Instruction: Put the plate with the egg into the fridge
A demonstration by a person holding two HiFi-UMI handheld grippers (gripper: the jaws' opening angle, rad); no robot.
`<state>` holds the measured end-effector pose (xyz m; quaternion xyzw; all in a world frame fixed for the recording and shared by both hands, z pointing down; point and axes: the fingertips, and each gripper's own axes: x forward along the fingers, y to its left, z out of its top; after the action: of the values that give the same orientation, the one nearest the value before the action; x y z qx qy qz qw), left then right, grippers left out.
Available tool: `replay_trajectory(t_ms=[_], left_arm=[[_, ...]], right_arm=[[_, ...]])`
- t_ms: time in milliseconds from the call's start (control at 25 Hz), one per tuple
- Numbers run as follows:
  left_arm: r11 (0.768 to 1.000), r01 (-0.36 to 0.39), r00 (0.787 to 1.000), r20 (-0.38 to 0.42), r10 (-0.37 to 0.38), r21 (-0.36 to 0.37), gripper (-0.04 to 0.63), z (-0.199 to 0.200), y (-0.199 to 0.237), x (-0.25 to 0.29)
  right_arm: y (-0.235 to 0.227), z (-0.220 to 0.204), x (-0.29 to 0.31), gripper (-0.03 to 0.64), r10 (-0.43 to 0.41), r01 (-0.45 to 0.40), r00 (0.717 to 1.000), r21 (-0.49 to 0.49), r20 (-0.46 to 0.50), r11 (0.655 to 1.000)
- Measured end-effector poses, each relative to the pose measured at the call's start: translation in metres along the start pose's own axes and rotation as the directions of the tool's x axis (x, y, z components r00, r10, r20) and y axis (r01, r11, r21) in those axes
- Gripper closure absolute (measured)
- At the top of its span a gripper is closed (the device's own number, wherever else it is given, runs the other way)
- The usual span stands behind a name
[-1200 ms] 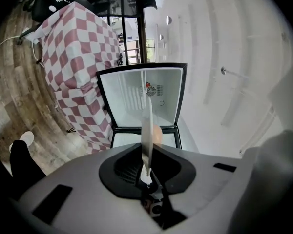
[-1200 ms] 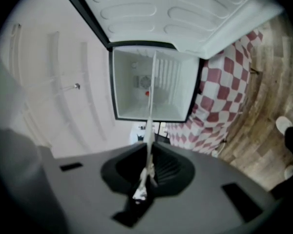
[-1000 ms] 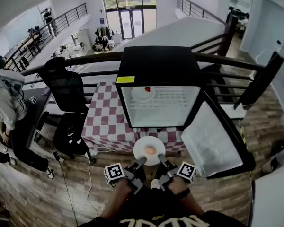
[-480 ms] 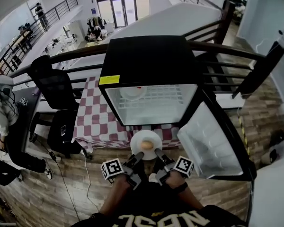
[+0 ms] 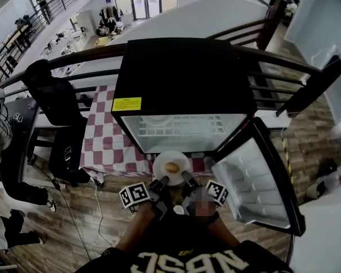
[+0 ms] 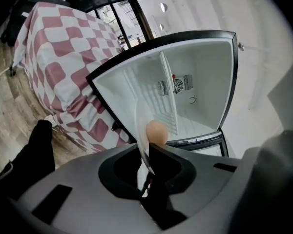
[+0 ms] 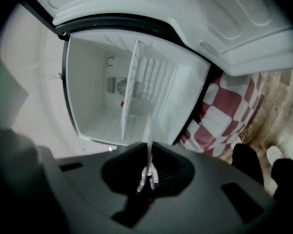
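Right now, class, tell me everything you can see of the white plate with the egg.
The plate is small, round, white and smooth, ceramic by its look. It is held about level in the air just before the open fridge, not yet inside. A brown egg rests at its middle. The left gripper and right gripper each pinch its near rim; nothing else touches it.

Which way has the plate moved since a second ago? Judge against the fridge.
Yes: the plate has moved toward the fridge, reaching its open front's lower edge.
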<state>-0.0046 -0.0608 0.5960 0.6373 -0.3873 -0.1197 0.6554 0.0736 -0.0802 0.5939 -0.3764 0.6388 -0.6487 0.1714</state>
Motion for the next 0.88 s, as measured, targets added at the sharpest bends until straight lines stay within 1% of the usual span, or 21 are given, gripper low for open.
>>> replay_trajectory(t_ms=[40,80,200,280,440,560,680,880], left_arm=[[1.000,-0.014,1.000,-0.002,0.014,0.013,0.543,0.005,0.004,0.004],[1.000,-0.021,1.000,-0.006,0.021,0.011,0.540,0.009,0.009,0.008],[0.999,-0.030,0.999,-0.017,0.030,-0.035,0.540,0.023,0.023,0.021],[0.998,-0.050,0.999,-0.014,0.050,-0.031,0.539,0.031,0.033,0.030],[0.995,-0.095,0.995,0.009,0.095,0.033,0.532,0.050,0.049,0.044],[0.991,-0.107,0.994,0.024,0.106,0.075,0.532,0.059,0.058,0.055],[0.985,-0.114,0.994,0.022,0.112,0.128,0.532,0.066,0.066,0.064],[0.979,-0.121,0.993,0.015,0.120,0.166,0.532,0.076,0.075,0.075]], right_arm=[[-0.002,0.003,0.007,0.584,-0.007,0.007,1.000,-0.013,-0.004,1.000],[-0.004,0.006,0.013,0.584,-0.013,0.013,1.000,-0.025,-0.003,1.000],[-0.013,0.014,0.034,0.583,-0.023,0.025,1.000,-0.060,0.019,0.998],[-0.023,0.018,0.046,0.583,-0.037,0.039,0.999,-0.070,0.026,0.997],[-0.041,0.024,0.070,0.581,-0.061,0.062,0.998,-0.079,0.019,0.995],[-0.053,0.029,0.084,0.575,-0.083,0.084,0.996,-0.103,0.022,0.991],[-0.066,0.034,0.094,0.572,-0.116,0.120,0.993,-0.120,0.037,0.986],[-0.077,0.037,0.105,0.569,-0.154,0.161,0.986,-0.124,0.061,0.979]])
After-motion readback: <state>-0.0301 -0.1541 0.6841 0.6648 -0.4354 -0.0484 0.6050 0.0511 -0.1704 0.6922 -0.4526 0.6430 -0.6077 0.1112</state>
